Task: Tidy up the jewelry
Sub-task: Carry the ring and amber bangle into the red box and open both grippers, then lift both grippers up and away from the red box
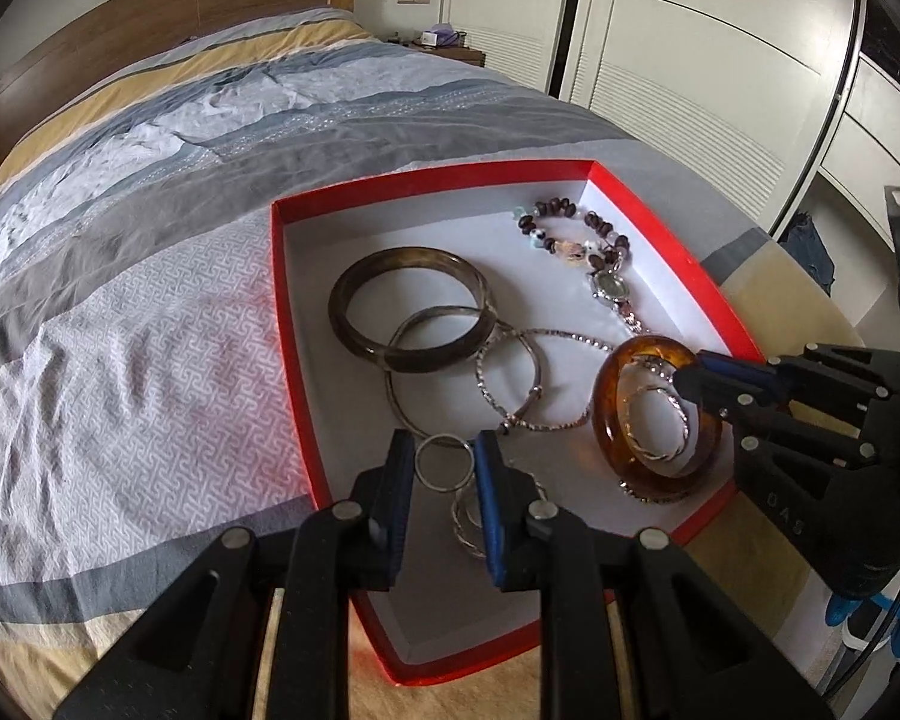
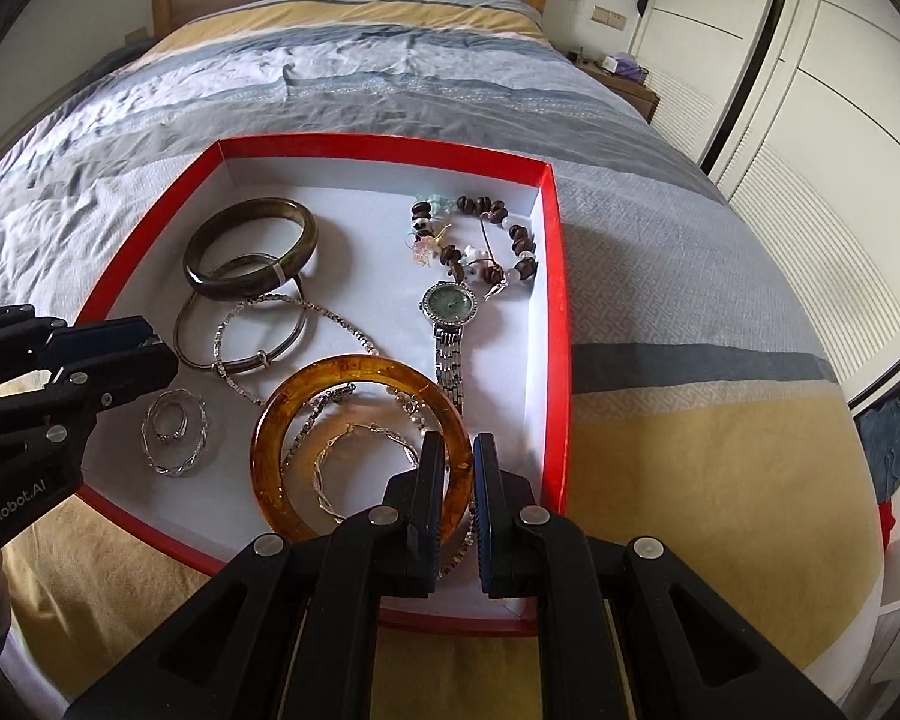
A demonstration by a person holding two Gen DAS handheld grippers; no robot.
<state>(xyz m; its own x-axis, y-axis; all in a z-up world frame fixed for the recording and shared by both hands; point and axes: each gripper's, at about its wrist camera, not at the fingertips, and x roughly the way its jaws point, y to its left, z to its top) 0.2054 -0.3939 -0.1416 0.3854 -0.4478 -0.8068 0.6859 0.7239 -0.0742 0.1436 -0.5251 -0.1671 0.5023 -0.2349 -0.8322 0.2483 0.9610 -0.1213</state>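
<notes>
On the bed's striped grey, blue and yellow quilt [image 2: 390, 78] sits a shallow red cardboard box with a white inside [image 2: 561, 312], near the foot of the bed; everything being sorted lies in it. Biggest piece: a translucent amber bangle [image 2: 306, 384], tilted, one side lifted off the floor; the right gripper [image 2: 457, 450] has closed tight on its rim, one finger inside the ring, one outside. At the far left lies a dark olive bangle [image 2: 210, 240], overlapping a thin silver bangle [image 2: 189, 330] and a slim beaded chain loop [image 2: 228, 324]; toward the right wall, a silver wristwatch with a green dial [image 2: 449, 305], touching a brown wooden bead bracelet [image 2: 519, 237]. The left gripper [image 1: 438, 456] hovers partly open, gripping nothing I can see; a small silver ring [image 1: 444, 461] lies just between its tips.
</notes>
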